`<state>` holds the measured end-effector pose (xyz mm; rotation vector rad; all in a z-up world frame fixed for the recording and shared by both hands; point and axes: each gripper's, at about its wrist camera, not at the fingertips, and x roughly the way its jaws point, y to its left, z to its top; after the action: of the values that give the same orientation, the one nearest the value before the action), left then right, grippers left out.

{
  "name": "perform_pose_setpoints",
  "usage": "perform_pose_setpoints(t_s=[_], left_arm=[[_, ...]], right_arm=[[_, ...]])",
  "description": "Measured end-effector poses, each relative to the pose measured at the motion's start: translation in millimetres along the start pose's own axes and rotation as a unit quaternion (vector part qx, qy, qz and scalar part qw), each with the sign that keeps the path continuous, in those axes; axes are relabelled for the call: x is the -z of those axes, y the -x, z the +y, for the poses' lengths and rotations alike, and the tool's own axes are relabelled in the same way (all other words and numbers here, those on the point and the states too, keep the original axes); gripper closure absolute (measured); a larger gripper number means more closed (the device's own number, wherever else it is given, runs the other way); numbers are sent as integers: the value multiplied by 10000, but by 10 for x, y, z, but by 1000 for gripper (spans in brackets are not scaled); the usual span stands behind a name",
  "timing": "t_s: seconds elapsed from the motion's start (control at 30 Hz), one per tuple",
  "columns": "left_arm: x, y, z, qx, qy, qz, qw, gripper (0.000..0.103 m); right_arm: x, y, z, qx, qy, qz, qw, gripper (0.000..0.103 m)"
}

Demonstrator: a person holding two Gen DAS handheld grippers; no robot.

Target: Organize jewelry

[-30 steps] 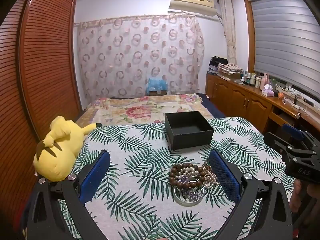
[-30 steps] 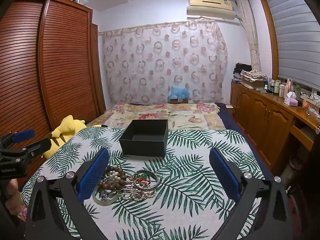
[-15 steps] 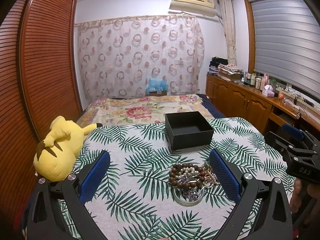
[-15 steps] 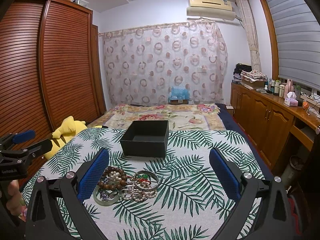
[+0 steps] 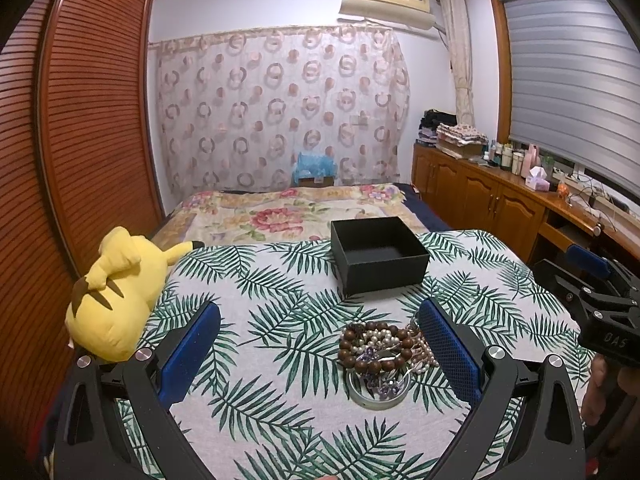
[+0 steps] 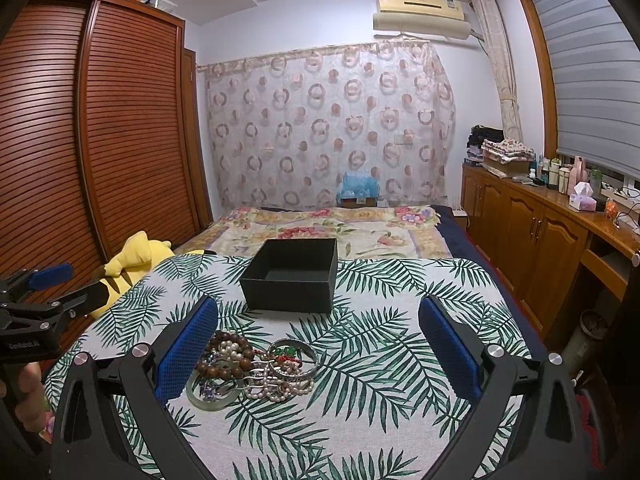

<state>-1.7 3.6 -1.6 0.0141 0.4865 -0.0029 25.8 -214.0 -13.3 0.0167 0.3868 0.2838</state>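
A pile of jewelry (image 5: 380, 354) lies on the leaf-print cloth: brown bead bracelets, pearl strands, a pale jade bangle, silver bangles. It also shows in the right wrist view (image 6: 252, 368). An open, empty black box (image 5: 378, 254) stands behind it, also in the right wrist view (image 6: 292, 274). My left gripper (image 5: 320, 354) is open and empty, the pile by its right finger. My right gripper (image 6: 318, 354) is open and empty, the pile by its left finger. Each gripper shows in the other's view, the right one (image 5: 596, 288) and the left one (image 6: 44, 300).
A yellow plush toy (image 5: 116, 292) lies at the table's left edge. A bed with a floral cover (image 5: 288, 212) lies beyond the table. Wooden cabinets (image 6: 532, 232) with bottles run along the right wall. A louvered wardrobe (image 6: 100, 140) stands at the left.
Both grippers have barely shifted. The jewelry and the box have not moved.
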Motion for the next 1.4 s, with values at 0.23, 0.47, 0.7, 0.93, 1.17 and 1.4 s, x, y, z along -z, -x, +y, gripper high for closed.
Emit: perform_pose_setpoints(t_s=[0.23, 0.47, 0.7, 0.93, 1.17, 1.4], left_arm=[[28, -20, -29, -12, -13, -16, 10000, 7], [43, -31, -37, -12, -12, -20, 10000, 7], [48, -37, -40, -15, -17, -16, 10000, 7], [48, -46, -43, -13, -7, -20, 10000, 7], [55, -51, -62, -9, -14, -15, 10000, 7], [102, -128, -131, 27, -21, 66, 10000, 7]], right_arm=[[1, -5, -1, -4, -2, 0, 10000, 2], [-5, 5, 14, -9, -5, 4, 10000, 2], [-5, 4, 16, -9, -8, 3, 10000, 2], [-6, 6, 16, -10, -10, 1, 10000, 2], [-7, 3, 9, -12, -11, 7, 10000, 2], [3, 0, 44, -11, -20, 37, 10000, 2]])
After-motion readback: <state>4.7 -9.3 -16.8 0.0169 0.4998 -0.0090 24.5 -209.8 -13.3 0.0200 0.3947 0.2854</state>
